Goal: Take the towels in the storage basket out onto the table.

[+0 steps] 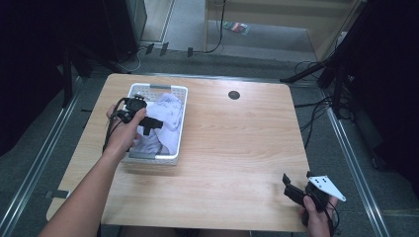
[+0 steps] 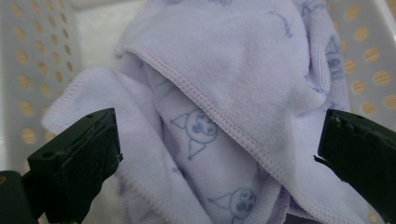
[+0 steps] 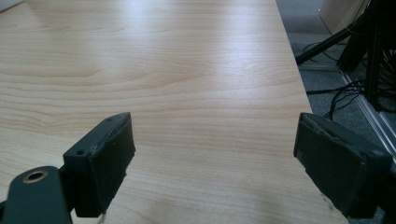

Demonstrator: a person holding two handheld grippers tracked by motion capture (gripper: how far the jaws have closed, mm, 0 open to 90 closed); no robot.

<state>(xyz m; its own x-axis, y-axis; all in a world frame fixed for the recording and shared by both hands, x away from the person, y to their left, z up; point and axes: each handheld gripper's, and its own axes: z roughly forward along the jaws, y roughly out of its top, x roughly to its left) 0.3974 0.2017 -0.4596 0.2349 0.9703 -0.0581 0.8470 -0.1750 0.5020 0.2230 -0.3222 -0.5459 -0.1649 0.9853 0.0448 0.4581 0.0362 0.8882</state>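
Soft lilac towel (image 2: 243,84), perforated basket (image 1: 181,129)

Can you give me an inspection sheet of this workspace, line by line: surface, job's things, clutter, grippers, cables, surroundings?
Surface: light wooden table, with a round dark grommet near its far edge.
Job's things: white perforated basket at the table's left, holding a crumpled pale lilac cloth printed with small blue figures.
Clutter: nothing seen on the table.
Grippers: left gripper over the basket, jaws spread to either side of the cloth, not closed on it; right gripper at the near right corner, jaws apart above bare wood.
Cables: black cable trailing from the left gripper; loose cables on the floor at right.
Surroundings: grey floor, dark stands, a small colourful item on the floor beyond.
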